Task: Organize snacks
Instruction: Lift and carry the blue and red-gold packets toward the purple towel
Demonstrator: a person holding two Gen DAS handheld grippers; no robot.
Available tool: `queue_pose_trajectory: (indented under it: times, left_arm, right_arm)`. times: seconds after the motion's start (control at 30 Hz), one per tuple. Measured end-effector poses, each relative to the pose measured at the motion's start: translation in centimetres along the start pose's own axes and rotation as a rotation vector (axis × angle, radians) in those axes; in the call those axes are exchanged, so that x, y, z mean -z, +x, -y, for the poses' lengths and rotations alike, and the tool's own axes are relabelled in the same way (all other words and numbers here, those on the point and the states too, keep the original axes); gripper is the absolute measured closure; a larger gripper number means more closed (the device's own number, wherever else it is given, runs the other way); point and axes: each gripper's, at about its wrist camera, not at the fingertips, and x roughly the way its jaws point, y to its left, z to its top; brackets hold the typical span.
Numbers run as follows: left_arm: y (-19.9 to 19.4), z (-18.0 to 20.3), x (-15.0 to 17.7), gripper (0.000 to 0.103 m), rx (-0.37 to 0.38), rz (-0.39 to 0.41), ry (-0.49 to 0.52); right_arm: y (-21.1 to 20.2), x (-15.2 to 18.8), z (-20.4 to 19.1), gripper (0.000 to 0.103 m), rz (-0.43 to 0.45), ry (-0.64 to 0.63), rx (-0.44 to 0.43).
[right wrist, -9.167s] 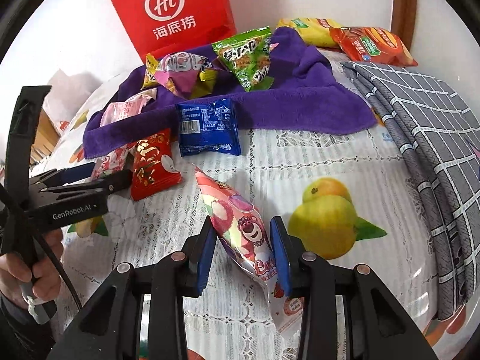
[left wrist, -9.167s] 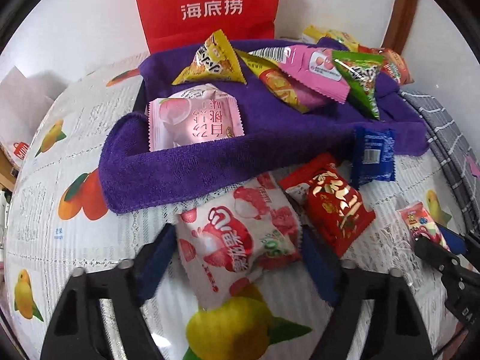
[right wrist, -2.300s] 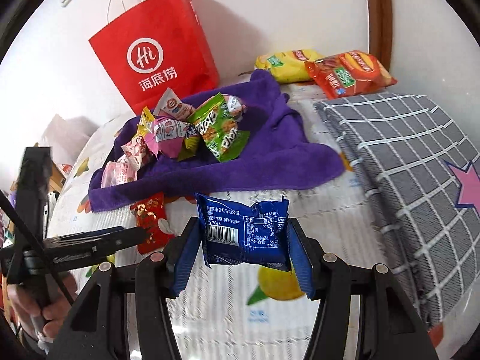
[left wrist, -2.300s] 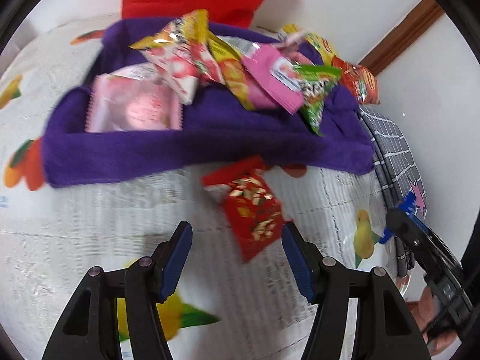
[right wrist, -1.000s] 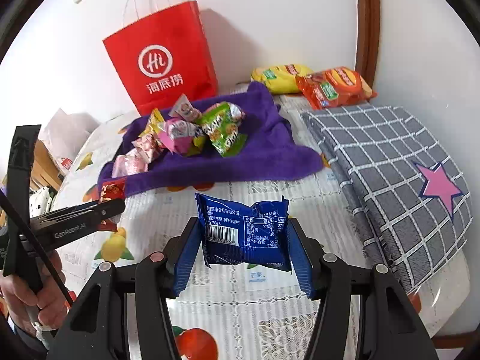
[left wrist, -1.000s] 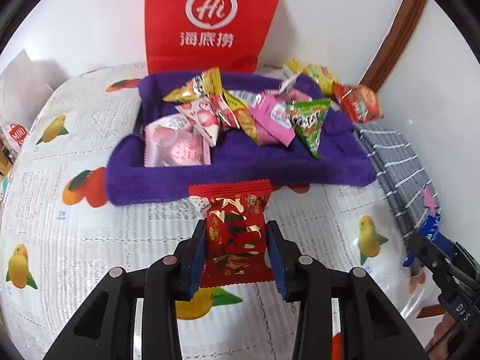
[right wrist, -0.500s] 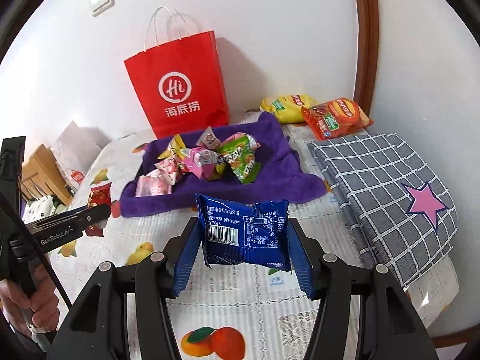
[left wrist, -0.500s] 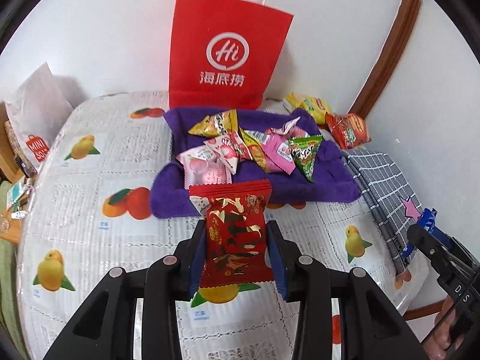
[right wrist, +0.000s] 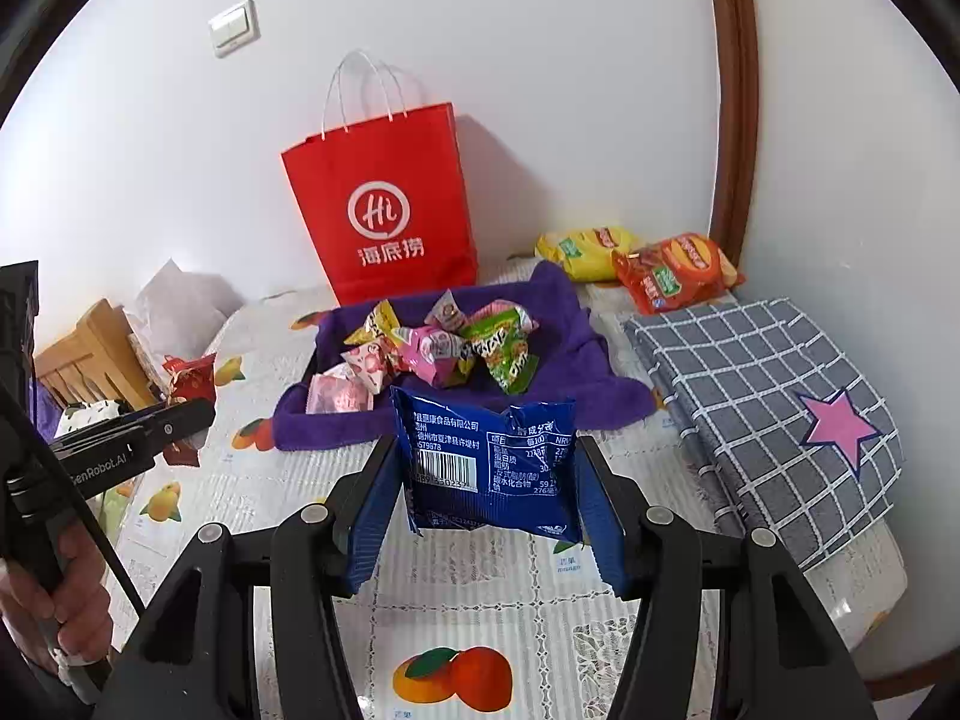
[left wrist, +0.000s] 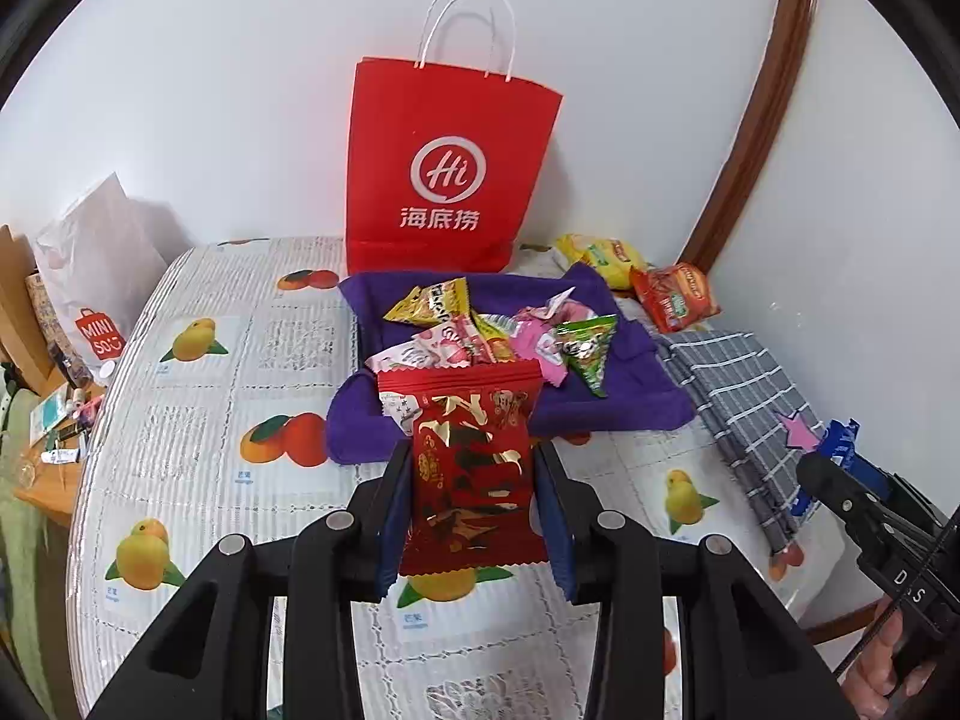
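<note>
1. My left gripper [left wrist: 474, 498]: jaws clamped on red packet [left wrist: 471, 474], lifted off the bench.
2. My right gripper [right wrist: 489, 498]: jaws pinch blue packet [right wrist: 492, 462], airborne.
3. Probably both destined for purple towel [right wrist: 564, 312] pile, bench's far edge.

1. The red paper bag [left wrist: 450, 168] by the wall reads "Hi" and "海底捞".
2. The white bag [left wrist: 99, 276] at the table's edge says "MINISO".
3. The left gripper [right wrist: 180, 420] body reads "GenRobot.AI", its first letter cut off.
4. The blue packet [right wrist: 489, 462] shows a barcode and a nutrition table.
</note>
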Motion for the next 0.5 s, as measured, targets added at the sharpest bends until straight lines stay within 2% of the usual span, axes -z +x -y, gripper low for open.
queue_pose_trajectory:
  times: [0.5]
  left_arm:
    - [-2.4, 1.1, 0.2, 0.067, 0.009, 0.041, 0.02]
  right_arm:
    - [-2.8, -0.1, -0.7, 0.046, 0.061, -0.016, 0.002]
